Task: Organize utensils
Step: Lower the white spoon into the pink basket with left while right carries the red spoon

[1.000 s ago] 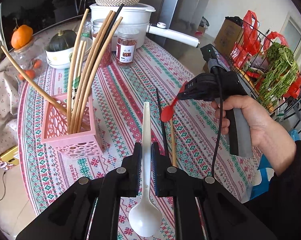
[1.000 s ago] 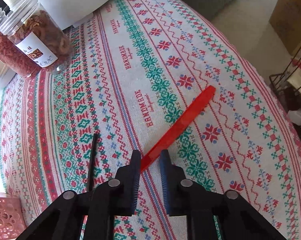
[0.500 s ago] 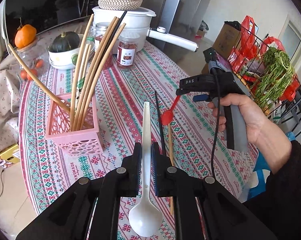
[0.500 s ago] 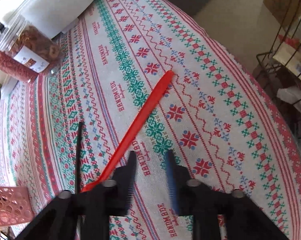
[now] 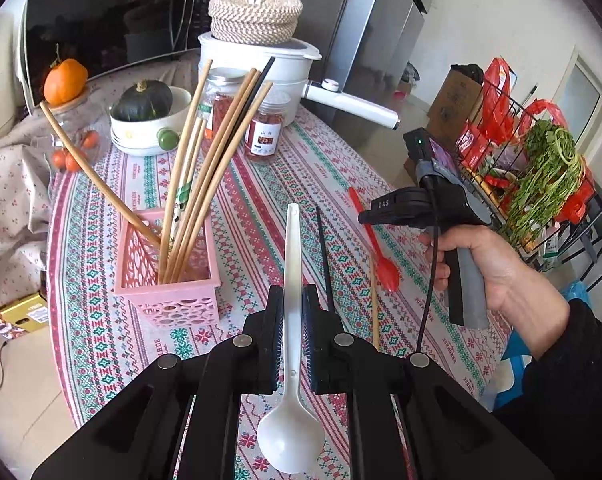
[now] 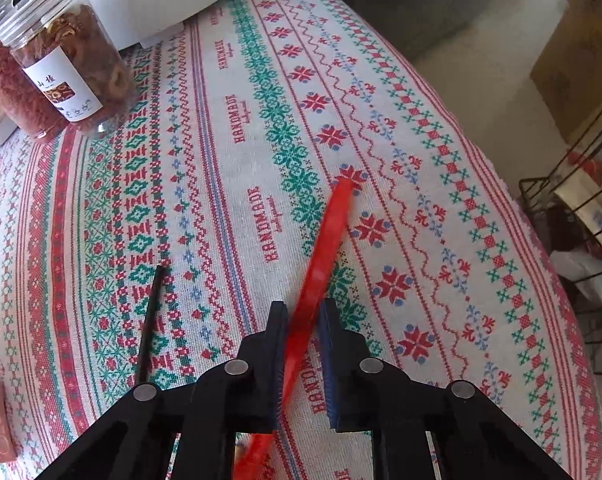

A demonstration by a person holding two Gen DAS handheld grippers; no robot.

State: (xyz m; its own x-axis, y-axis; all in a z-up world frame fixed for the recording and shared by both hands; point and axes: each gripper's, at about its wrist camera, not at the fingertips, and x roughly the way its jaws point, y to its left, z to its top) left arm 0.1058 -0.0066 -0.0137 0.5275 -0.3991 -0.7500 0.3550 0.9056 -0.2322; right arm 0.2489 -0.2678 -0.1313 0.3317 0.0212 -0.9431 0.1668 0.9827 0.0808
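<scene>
Between the fingers of the left gripper (image 5: 292,322) runs a white spoon (image 5: 291,380), clamped on its handle; the pads press both sides of it. Its long axis lies along the gripper's line of sight, handle tip pointing away toward the white pot (image 5: 257,60), bowl hanging back under the gripper body.

Seen from the right wrist, the right gripper (image 6: 303,334) straddles a red spoon (image 6: 321,256) with its fingers a little apart; the handle passes through the gap near the left pad, and whether the pads actually touch it cannot be told. The handle slants up and away, its tip toward the pot side of the surface (image 6: 229,168), bowl end hidden below. From the left wrist this spoon lies on the cloth right of the pink basket (image 5: 169,276), bowl nearer the camera.

A black chopstick (image 5: 324,256) and a wooden chopstick (image 5: 375,304) lie between basket and red spoon. The basket holds a sheaf of upright chopsticks (image 5: 205,168). Behind the basket stand two jars (image 5: 263,128), a bowl with a green squash (image 5: 145,100) and a microwave (image 5: 109,24); a wire rack of greens (image 5: 549,184) stands off the surface's far right.
</scene>
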